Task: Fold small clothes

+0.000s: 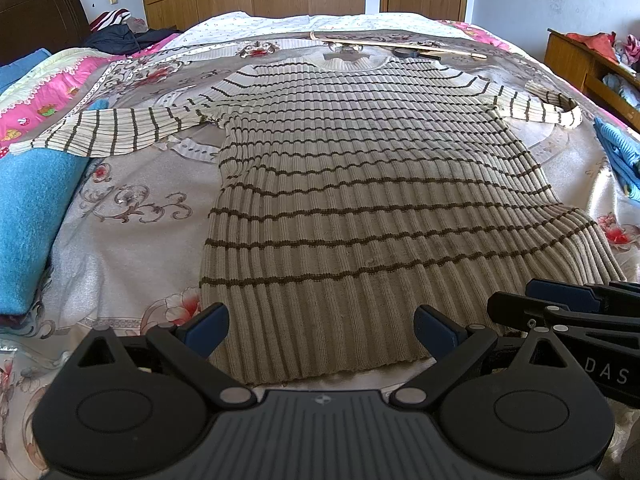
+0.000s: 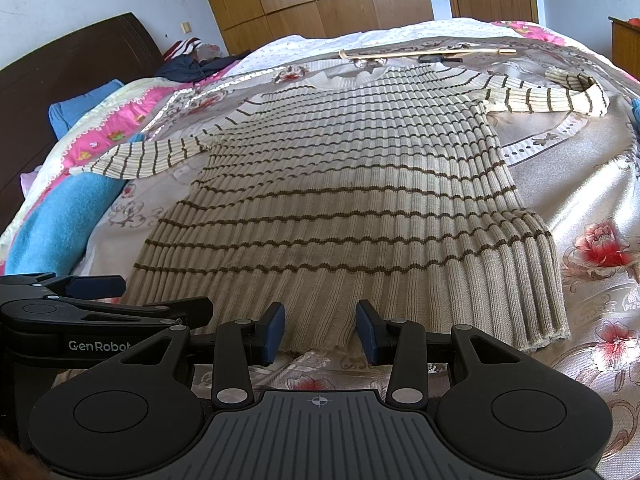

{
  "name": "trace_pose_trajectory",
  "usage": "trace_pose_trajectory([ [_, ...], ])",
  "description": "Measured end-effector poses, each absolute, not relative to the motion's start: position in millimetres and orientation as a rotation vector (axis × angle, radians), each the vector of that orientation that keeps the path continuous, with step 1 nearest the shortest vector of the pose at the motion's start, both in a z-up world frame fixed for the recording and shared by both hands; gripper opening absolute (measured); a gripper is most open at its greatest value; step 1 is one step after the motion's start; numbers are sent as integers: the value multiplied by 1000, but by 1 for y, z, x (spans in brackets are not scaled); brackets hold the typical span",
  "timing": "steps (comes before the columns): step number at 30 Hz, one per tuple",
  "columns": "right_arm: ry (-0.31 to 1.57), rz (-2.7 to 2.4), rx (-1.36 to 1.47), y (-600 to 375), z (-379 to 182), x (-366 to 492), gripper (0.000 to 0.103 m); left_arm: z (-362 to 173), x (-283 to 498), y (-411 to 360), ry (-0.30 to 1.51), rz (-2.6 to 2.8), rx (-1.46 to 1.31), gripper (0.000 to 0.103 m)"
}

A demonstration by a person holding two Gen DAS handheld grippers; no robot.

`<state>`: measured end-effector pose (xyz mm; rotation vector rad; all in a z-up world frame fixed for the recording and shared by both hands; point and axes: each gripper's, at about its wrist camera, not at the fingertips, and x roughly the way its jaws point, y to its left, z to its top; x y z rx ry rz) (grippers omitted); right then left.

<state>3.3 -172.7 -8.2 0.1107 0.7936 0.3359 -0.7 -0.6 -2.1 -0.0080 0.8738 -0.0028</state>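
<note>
My left gripper (image 1: 321,330) is spread wide, pads either side of the hem of the sweater (image 1: 360,184), holding nothing. My right gripper (image 2: 320,330) is also parted, less widely, at the same hem and just beside the left, also empty. The sweater lies flat, face up on the bed (image 1: 132,236), hem toward me, collar far, both sleeves out to the sides; the right sleeve (image 2: 560,94) curls back at the cuff. It is a ribbed knit, so I judge it soft, stretchy, fairly heavy and grippy, not slippery. It will sag and drag. I would pinch both layers at the hem corners, or at a shoulder and hem.
</note>
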Motion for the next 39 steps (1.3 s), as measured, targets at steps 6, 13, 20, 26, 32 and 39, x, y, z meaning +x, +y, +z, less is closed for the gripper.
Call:
trace_pose_trajectory([
  [6,795,337,110,-173,-8,4,39,-2,-1,-1,876,-2,-9,103],
  [13,792,342,115,-172,-8,3,39,-2,-2,0,886,0,-8,103],
  [20,738,353,166,-182,12,2,39,23,-5,-5,836,3,31,103],
  [26,644,256,244,-228,38,35,39,52,31,-17,785,-57,14,103],
  [32,622,22,304,-296,44,115,39,44,94,-40,769,-128,-41,103],
  [39,601,-226,525,-377,24,205,40,23,152,-76,757,-208,-28,103],
])
